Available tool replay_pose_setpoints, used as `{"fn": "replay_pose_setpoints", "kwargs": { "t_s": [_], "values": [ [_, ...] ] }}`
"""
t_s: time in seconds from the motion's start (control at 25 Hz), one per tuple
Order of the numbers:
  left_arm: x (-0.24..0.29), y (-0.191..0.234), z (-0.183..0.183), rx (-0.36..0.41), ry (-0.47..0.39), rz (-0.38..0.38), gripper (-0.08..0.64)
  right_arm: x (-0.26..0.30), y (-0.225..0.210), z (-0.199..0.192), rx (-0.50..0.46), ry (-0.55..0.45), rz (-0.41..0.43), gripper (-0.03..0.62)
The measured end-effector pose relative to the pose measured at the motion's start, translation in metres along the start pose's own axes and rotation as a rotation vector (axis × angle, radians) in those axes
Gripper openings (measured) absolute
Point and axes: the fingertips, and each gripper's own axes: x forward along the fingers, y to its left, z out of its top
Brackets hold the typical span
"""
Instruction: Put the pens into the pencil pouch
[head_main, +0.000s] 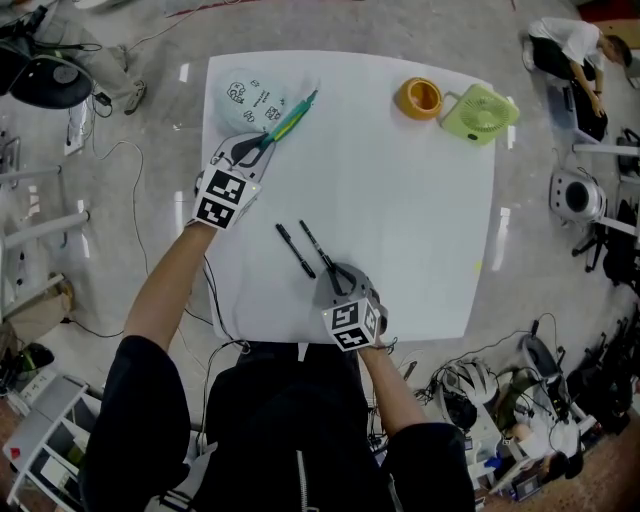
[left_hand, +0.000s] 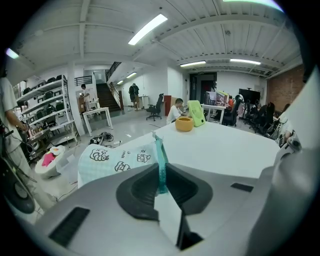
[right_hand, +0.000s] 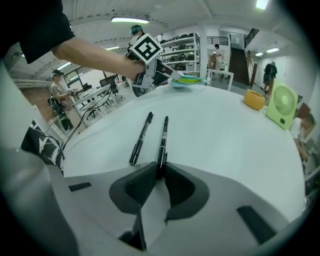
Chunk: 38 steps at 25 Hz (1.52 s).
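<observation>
Jaws of the right gripper (right_hand: 160, 172) are clenched on the near end of one black pen (right_hand: 163, 135), which lies on the white bench (head_main: 400, 200) just beside a second black pen (right_hand: 141, 137). The left gripper (head_main: 252, 150) has its jaws pinched on the teal edge of the pencil pouch (head_main: 250, 98), at the bench's far left corner.

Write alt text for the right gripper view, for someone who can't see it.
The right tongs pinch the near end of a black pen lying on a white table, with a second black pen beside it. Farther back, the left tongs hold the pencil pouch.
</observation>
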Motion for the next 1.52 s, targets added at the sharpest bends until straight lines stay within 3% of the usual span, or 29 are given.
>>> {"fn": "replay_pose_setpoints", "kwargs": {
  "t_s": [0.32, 0.64, 1.2, 1.52],
  "values": [
    [-0.001, 0.005, 0.002, -0.016, 0.005, -0.006, 0.055, -0.009, -0.016, 0.009, 0.053, -0.022, 0.003, 0.067],
    [-0.001, 0.003, 0.004, -0.011, 0.002, -0.008, 0.055, -0.029, -0.054, 0.029, 0.038, -0.066, -0.038, 0.066],
    [-0.004, 0.007, 0.006, 0.032, 0.012, -0.012, 0.055, -0.026, -0.118, 0.132, -0.058, -0.120, -0.014, 0.066],
    [-0.002, 0.003, 0.007, 0.028, 0.010, -0.021, 0.055, -0.002, -0.134, 0.166, -0.113, -0.097, 0.036, 0.066]
  ]
}}
